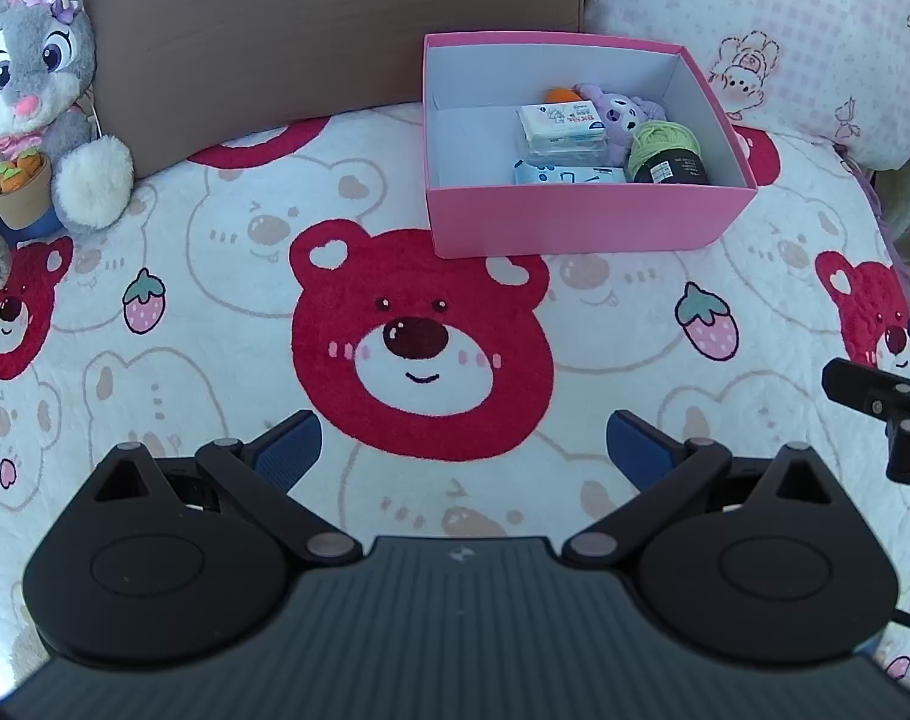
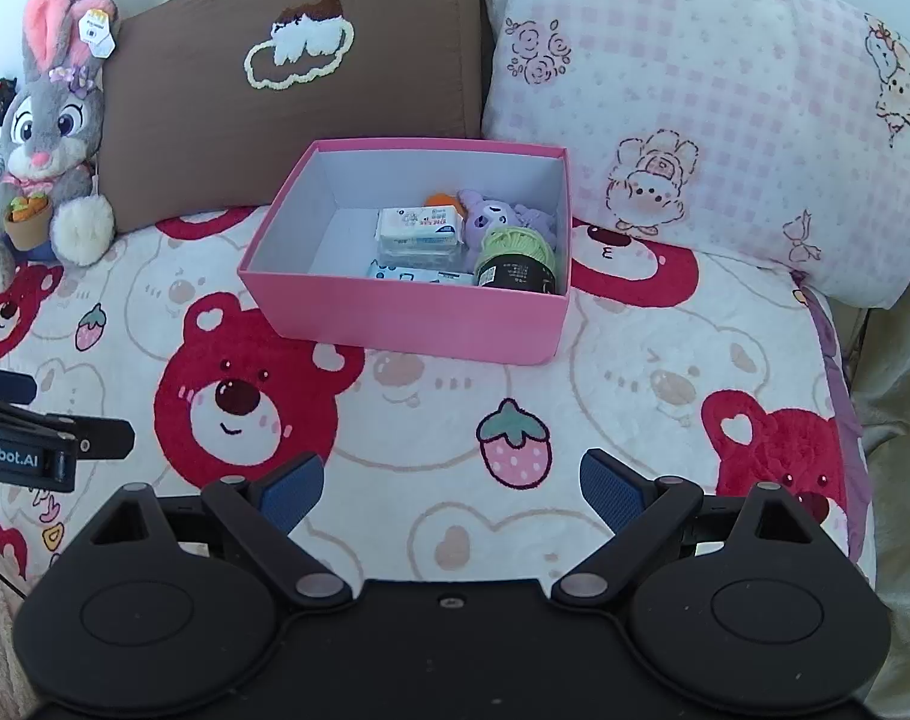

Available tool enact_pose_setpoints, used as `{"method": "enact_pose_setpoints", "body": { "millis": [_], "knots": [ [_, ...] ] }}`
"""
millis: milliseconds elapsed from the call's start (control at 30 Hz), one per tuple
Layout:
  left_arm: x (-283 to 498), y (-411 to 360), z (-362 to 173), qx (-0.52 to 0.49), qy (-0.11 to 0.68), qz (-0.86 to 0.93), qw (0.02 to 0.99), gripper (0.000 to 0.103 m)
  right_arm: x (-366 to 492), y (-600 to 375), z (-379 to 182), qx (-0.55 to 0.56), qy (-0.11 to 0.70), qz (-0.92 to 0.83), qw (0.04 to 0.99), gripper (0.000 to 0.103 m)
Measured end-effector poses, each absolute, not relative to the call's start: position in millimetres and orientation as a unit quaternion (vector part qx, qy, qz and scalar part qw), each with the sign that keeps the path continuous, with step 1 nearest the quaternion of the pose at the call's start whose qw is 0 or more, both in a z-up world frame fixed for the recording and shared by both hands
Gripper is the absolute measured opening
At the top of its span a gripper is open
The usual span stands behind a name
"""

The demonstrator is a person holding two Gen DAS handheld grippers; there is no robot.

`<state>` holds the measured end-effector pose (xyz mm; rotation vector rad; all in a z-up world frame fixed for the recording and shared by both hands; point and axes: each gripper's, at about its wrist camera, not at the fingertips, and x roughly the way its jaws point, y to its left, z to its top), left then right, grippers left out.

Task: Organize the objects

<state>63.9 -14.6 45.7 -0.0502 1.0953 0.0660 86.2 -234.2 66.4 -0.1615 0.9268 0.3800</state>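
A pink box (image 1: 575, 222) (image 2: 407, 324) stands on the bear-print blanket (image 1: 173, 276) (image 2: 635, 372). Inside lie tissue packs (image 1: 560, 123) (image 2: 419, 228), a purple plush (image 1: 620, 114) (image 2: 491, 213), a ball of green yarn (image 1: 665, 147) (image 2: 515, 252) and something orange (image 1: 560, 94) (image 2: 440, 199). My left gripper (image 1: 464, 450) hovers open over the red bear face, well short of the box, with nothing between its blue pads. My right gripper (image 2: 452, 489) is open too, empty, above the blanket near a strawberry print. Each gripper's edge shows in the other's view.
A grey bunny plush (image 1: 35, 114) (image 2: 50, 162) sits at the far left against a brown cushion (image 1: 305, 30) (image 2: 275, 108). A pink checked pillow (image 1: 785, 30) (image 2: 725, 120) leans behind the box on the right. The blanket's edge drops off at the right (image 2: 845, 420).
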Motion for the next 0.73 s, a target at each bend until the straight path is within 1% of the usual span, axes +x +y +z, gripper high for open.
{"method": "enact_pose_setpoints", "body": {
  "millis": [733],
  "knots": [
    [60.8, -19.5, 43.9, -0.018, 0.52, 0.022, 0.854, 0.103, 86.9, -233.5, 66.5, -0.078, 0.444, 0.182, 0.874, 0.095]
  ]
}}
